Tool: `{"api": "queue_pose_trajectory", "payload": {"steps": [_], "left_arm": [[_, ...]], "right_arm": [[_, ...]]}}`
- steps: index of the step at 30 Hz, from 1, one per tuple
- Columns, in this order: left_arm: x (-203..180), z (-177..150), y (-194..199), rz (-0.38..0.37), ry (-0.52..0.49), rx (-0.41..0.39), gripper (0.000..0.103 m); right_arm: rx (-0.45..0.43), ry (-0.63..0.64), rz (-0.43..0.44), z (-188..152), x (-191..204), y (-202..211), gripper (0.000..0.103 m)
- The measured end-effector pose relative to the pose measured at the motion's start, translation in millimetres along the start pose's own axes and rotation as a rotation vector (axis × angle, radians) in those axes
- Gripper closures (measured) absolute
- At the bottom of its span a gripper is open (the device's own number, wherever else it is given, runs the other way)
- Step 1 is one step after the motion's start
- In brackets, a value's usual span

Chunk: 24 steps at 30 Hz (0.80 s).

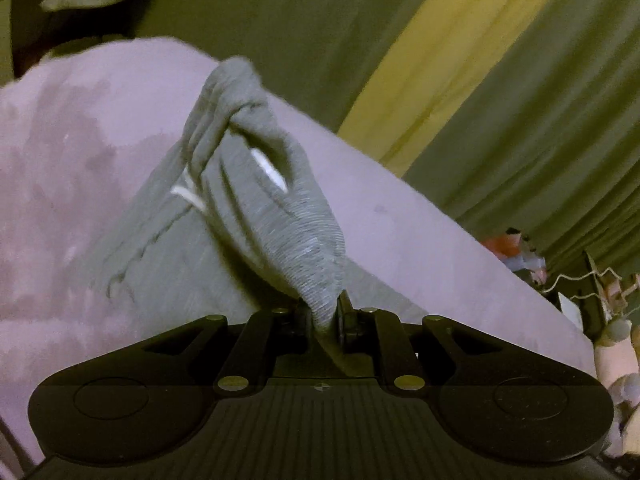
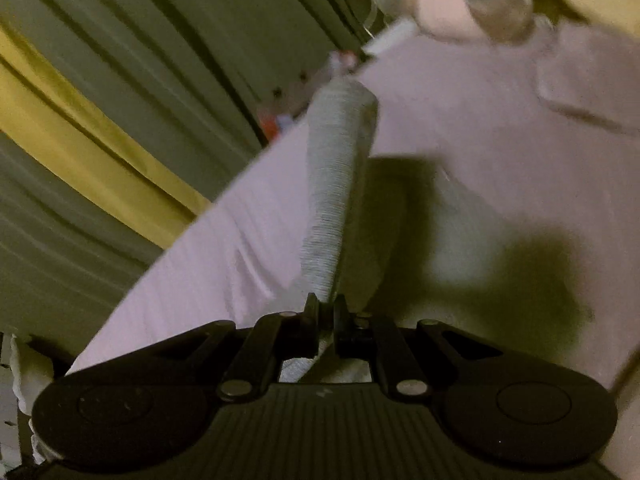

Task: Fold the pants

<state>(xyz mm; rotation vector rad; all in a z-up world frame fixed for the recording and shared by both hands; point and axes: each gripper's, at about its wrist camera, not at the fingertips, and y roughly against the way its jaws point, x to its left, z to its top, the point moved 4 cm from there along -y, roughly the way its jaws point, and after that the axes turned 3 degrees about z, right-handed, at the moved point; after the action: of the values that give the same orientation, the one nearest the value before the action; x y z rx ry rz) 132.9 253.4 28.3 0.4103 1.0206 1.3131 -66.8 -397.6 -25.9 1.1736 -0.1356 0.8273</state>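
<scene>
While we look along both grippers:
Left gripper (image 1: 323, 312): we see it clamped on the grey pants (image 1: 256, 200) above the lilac bedspread (image 1: 60, 152).
Right gripper (image 2: 327, 312): pinching the ribbed waistband (image 2: 336, 176) over that bedspread.

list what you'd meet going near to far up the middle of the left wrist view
left gripper clamped on the grey pants → lilac bedcover → green curtain

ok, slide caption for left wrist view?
Left gripper shut on grey sweatpants' ribbed waistband, lifted over lilac bedcover.
</scene>
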Motion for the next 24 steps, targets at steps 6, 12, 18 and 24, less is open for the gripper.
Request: {"api": "queue_pose_trajectory", "payload": {"steps": [6, 12, 18, 24], "left_arm": [[38, -42, -14, 0.029, 0.099, 0.05, 0.089], [61, -63, -37, 0.069, 0.179, 0.116, 0.089], [87, -70, -60, 0.092, 0.328, 0.191, 0.079], [93, -54, -64, 0.123, 0.335, 0.147, 0.08]], "right_arm": [[0.058, -0.045, -0.055, -32, -42, -22, 0.097], [0.068, -0.009, -0.124, -48, -49, -28, 0.097], [0.121, 0.015, -0.198, -60, -57, -49, 0.097], [0.142, 0.079, -0.257, -67, -57, -72, 0.097]]}}
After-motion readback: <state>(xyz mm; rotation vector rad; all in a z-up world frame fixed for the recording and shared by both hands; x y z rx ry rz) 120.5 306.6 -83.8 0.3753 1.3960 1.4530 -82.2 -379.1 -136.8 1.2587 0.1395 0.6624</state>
